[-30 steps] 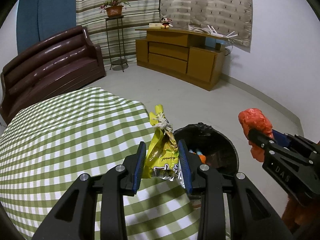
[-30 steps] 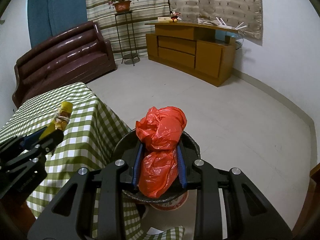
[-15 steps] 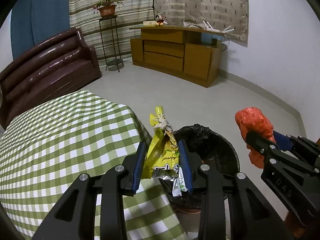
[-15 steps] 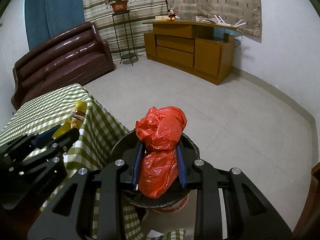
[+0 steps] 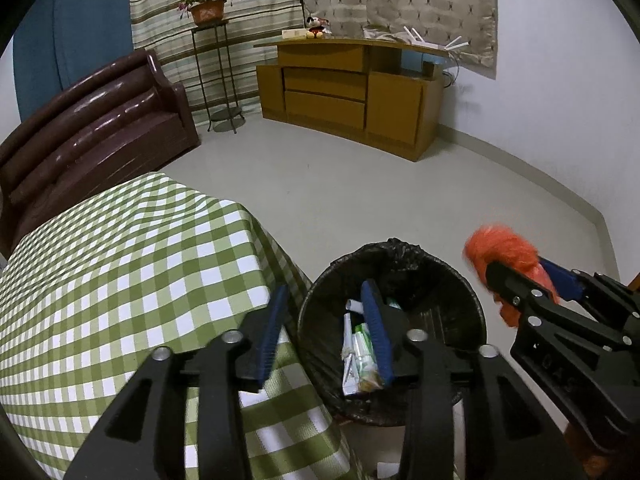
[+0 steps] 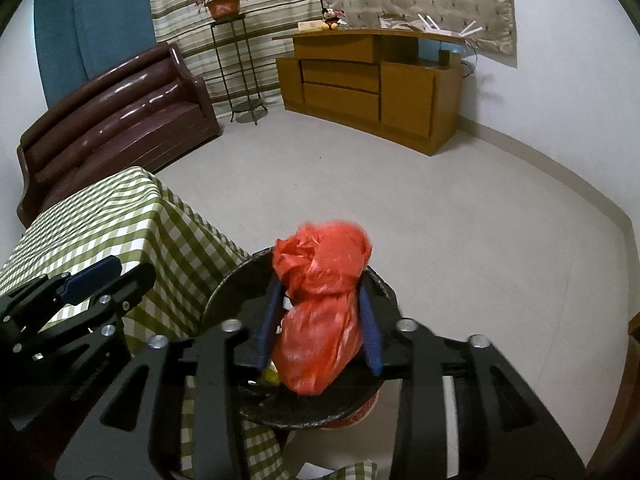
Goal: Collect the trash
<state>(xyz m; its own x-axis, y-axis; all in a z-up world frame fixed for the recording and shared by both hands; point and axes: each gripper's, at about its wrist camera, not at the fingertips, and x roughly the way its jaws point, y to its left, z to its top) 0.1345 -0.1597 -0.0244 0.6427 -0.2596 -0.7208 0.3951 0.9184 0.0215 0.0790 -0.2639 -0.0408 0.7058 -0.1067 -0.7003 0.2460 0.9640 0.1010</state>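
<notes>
My left gripper [image 5: 324, 292] hangs over the black-lined bin [image 5: 400, 264], its jaws opening with nothing between them. White and green wrappers [image 5: 356, 356] lie inside the bin beside its right finger. In the right wrist view a yellow scrap [image 6: 269, 377] shows in the bin [image 6: 224, 300]. My right gripper [image 6: 318, 284] is above the bin with its jaws opening. The crumpled red plastic bag [image 6: 320, 312] sits loose and blurred between the pads, with a gap at the left pad. The left wrist view shows that bag [image 5: 504, 252] at the right gripper [image 5: 520, 276].
The bin stands against the corner of a table with a green checked cloth [image 5: 120, 280]. The left gripper [image 6: 120, 276] hovers over that cloth [image 6: 100, 216]. A brown sofa [image 5: 92, 128], a plant stand [image 5: 216, 80] and a wooden cabinet [image 5: 352, 92] line the far walls across bare floor.
Both grippers moved further over the bin. The left jaws spread and the yellow snack bag dropped out of them. The right jaws widened around the red bag.
</notes>
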